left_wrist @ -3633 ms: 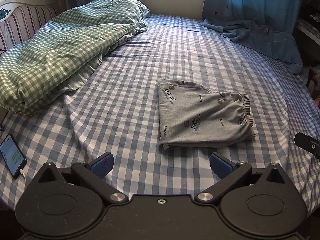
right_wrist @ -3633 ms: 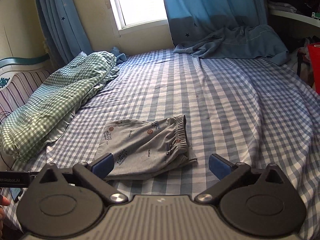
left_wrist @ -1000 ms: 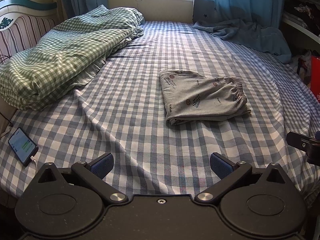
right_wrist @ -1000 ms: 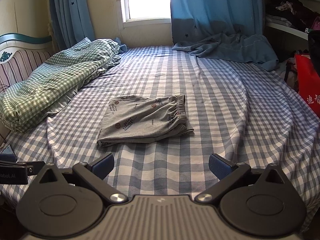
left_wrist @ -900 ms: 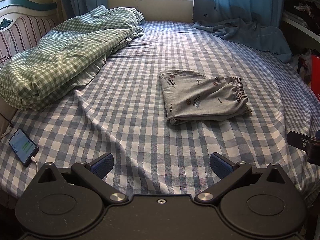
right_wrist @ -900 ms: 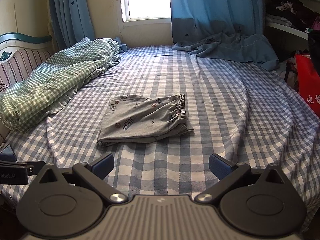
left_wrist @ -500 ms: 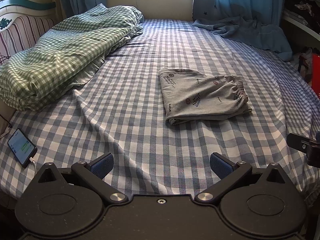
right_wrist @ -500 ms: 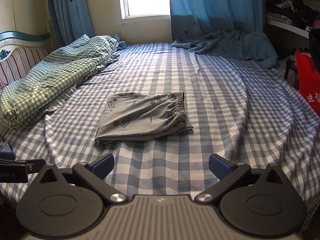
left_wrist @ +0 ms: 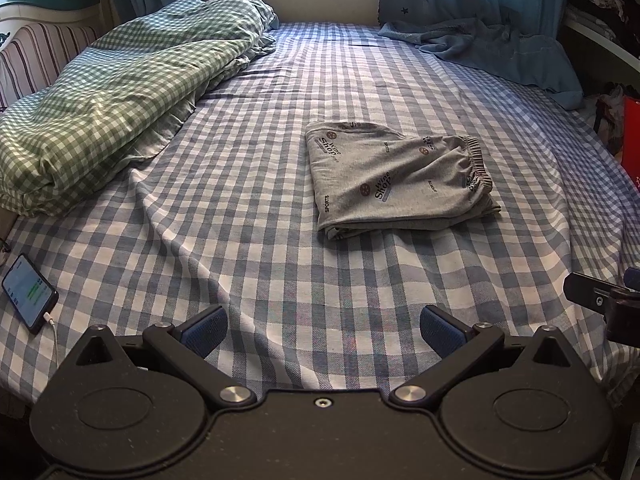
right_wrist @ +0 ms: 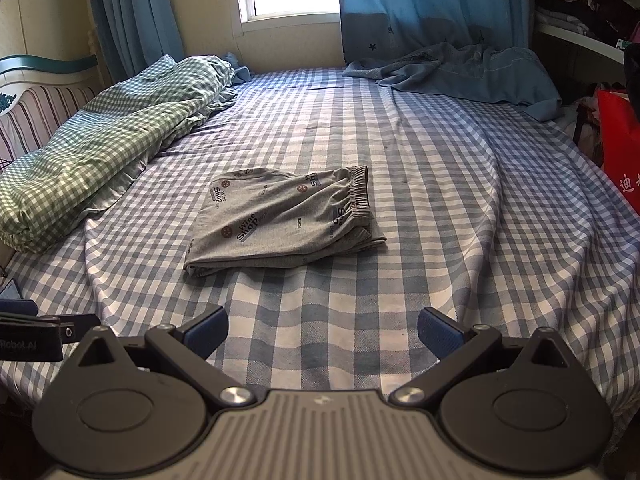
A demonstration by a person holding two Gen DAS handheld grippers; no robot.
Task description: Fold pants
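Note:
The grey printed pants (left_wrist: 394,182) lie folded into a compact rectangle on the blue checked bed sheet (left_wrist: 248,240), waistband to the right. They also show in the right wrist view (right_wrist: 280,222). My left gripper (left_wrist: 322,330) is open and empty, held back near the bed's front edge, well short of the pants. My right gripper (right_wrist: 322,330) is open and empty too, also back near the front edge. Neither touches the pants.
A green checked duvet (left_wrist: 116,92) is bunched along the left side. A blue blanket (left_wrist: 492,52) lies at the far right by the curtains. A phone (left_wrist: 30,292) on a cable lies at the front left. A red bag (right_wrist: 620,152) stands right of the bed.
Both grippers have drawn back from the folded pants toward the bed's front edge. The pants have not moved. Both grippers stay open.

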